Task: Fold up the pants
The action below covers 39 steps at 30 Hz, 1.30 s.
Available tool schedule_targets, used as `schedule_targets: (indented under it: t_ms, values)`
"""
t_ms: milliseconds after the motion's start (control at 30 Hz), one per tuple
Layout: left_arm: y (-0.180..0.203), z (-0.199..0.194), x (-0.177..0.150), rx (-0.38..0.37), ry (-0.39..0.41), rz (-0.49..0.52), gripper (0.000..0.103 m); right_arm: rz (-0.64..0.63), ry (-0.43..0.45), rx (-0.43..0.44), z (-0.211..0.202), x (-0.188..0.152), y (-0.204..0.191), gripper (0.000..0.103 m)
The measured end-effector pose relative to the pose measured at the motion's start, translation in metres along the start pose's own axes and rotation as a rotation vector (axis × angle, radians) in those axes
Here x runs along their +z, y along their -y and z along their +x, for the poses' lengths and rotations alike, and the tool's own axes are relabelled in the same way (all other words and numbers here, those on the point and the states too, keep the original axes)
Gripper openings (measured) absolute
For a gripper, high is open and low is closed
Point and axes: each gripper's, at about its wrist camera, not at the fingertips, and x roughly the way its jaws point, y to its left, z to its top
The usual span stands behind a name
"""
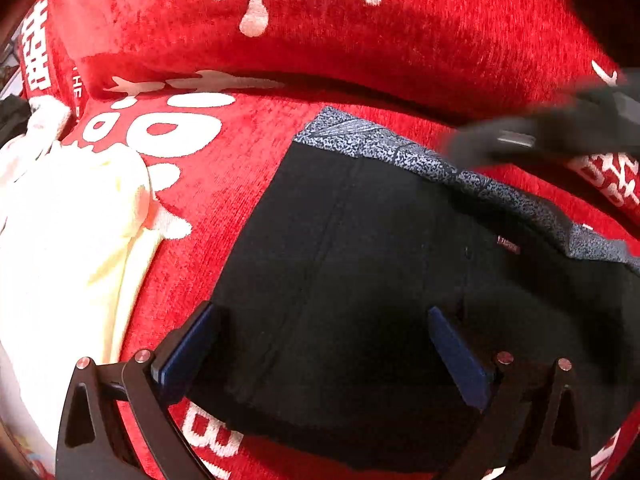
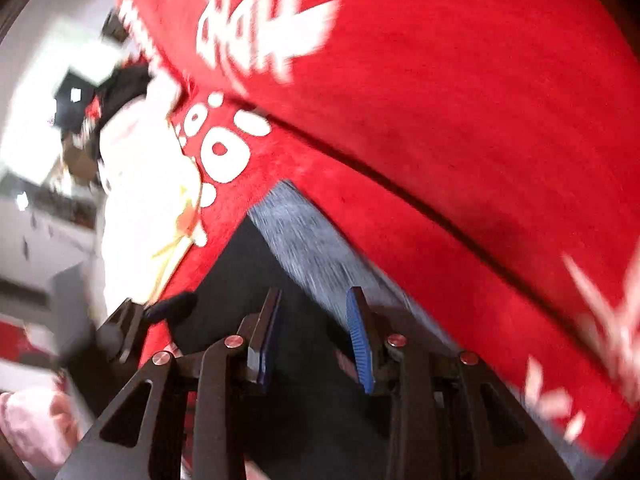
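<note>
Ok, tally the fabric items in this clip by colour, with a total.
Black: 1, the pants with a grey speckled waistband
Red: 1, the blanket with white lettering
Cream-white: 1, the cloth beside the pants
Total: 3

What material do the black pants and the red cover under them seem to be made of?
Black pants: probably matte knit cotton, smooth and seamed, with a speckled grey waistband.
Red cover: plush, perhaps chenille or fleece, with fuzzy ribbed pile and white print.
</note>
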Motion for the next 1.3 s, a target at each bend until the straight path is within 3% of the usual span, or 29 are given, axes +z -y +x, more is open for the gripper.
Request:
schedule_targets:
  t_ms: [167, 200, 267, 467, 567, 633, 700, 867, 967, 1067, 1200, 1300]
  values:
    - [-0.003, -0.002, -0.007, -0.031, 0.048, -0.004, 0.103, -0.058, -0.069, -0.052, 0.046, 0.036, -0.012, 0.036]
    - [-0.003, -0.002, -0.008, -0.033, 0.051, -0.002, 0.103, -0.045, -0.075, -0.042, 0.048, 0.04, -0.01, 0.032]
    - [-0.004, -0.004, -0.007, -0.033, 0.046, -0.004, 0.103, 0.024, -0.108, 0.05, 0.05, 0.045, -0.004, 0.006]
    - [-0.014, -0.005, -0.008, -0.041, 0.035, -0.032, 0.103, -0.044, -0.101, 0.028, 0.057, 0.059, -0.028, 0.006]
    - [-0.011, -0.002, -0.006, -0.044, 0.025, -0.007, 0.103, -0.038, -0.078, -0.041, 0.069, 0.059, -0.026, 0.007]
    - [-0.012, 0.0, -0.003, -0.054, 0.003, 0.003, 0.103, -0.012, -0.054, -0.052, 0.06, 0.055, -0.025, 0.012]
    - [-0.012, 0.001, 0.001, -0.061, -0.017, 0.022, 0.103, -0.006, -0.051, -0.111, 0.041, 0.047, -0.026, 0.028]
    - [-0.008, -0.008, 0.006, -0.054, -0.078, 0.014, 0.103, 0.086, 0.025, -0.14, -0.047, -0.033, -0.001, 0.041]
    - [0.014, -0.025, 0.002, -0.07, -0.077, 0.045, 0.103, 0.223, 0.039, -0.243, -0.095, -0.099, 0.038, 0.043]
    - [0.057, -0.038, -0.003, -0.108, -0.078, 0.12, 0.103, 0.372, 0.068, -0.321, -0.137, -0.162, 0.078, 0.043]
    - [0.13, -0.035, -0.025, -0.174, -0.12, 0.217, 0.103, 0.492, 0.062, -0.336, -0.164, -0.23, 0.112, 0.043]
    - [0.177, -0.018, -0.057, -0.124, -0.168, 0.333, 0.103, 0.504, 0.027, -0.369, -0.16, -0.263, 0.122, 0.042]
